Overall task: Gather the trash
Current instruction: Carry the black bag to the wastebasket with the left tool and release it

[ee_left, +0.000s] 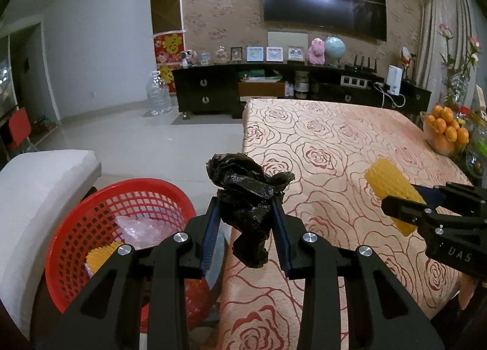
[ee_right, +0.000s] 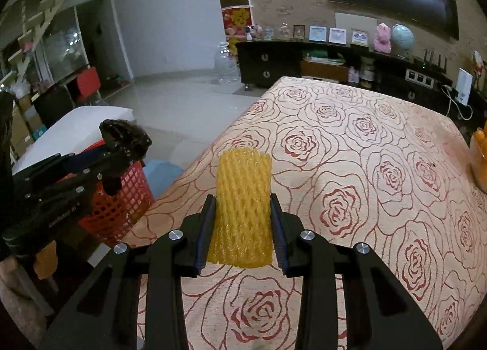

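only the left wrist view shows pink plastic [ee_left: 138,226] inside the basket [ee_left: 91,216].

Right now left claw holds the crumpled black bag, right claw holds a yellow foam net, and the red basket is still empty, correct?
Not quite. The red basket is not empty: the left wrist view shows clear plastic and a yellow foam piece in it. The rest stands: left claw holds the black bag, right claw holds the yellow foam net.

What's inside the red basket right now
The red basket holds a crumpled clear-pinkish plastic wrapper and a yellow foam net. The left gripper covers part of its interior, so anything beneath is hidden.
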`<action>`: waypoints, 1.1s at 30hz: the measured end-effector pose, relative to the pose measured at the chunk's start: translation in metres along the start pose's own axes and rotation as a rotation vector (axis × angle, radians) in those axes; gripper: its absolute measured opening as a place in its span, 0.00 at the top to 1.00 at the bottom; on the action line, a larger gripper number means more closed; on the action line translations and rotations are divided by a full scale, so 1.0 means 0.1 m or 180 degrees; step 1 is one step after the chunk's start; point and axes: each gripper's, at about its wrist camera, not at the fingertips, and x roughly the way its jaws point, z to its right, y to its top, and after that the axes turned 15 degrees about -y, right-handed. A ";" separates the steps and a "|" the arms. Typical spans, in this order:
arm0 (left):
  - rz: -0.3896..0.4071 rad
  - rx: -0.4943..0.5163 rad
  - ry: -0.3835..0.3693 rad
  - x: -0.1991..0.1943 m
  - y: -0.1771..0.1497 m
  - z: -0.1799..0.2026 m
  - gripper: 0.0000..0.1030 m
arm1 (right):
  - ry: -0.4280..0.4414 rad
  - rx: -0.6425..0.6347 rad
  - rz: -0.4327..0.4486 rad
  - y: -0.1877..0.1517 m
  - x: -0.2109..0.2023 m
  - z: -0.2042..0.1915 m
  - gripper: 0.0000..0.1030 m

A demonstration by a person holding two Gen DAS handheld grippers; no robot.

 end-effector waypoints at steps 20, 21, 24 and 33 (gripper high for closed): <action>0.0125 -0.0075 0.0432 -0.38 0.09 -0.52 0.69 | 0.0119 -0.0109 0.0086 0.03 -0.08 -0.20 0.67; 0.0127 -0.0072 0.0465 -0.40 0.09 -0.57 0.69 | 0.0120 -0.0114 0.0084 0.02 -0.08 -0.20 0.67; 0.0093 -0.0063 0.0583 -0.41 0.11 -0.70 0.69 | 0.0116 -0.0133 0.0074 0.01 -0.08 -0.22 0.67; -0.0063 -0.0315 0.0717 -0.33 0.01 -1.07 0.69 | 0.0105 -0.0177 0.0030 0.00 -0.01 -0.29 0.67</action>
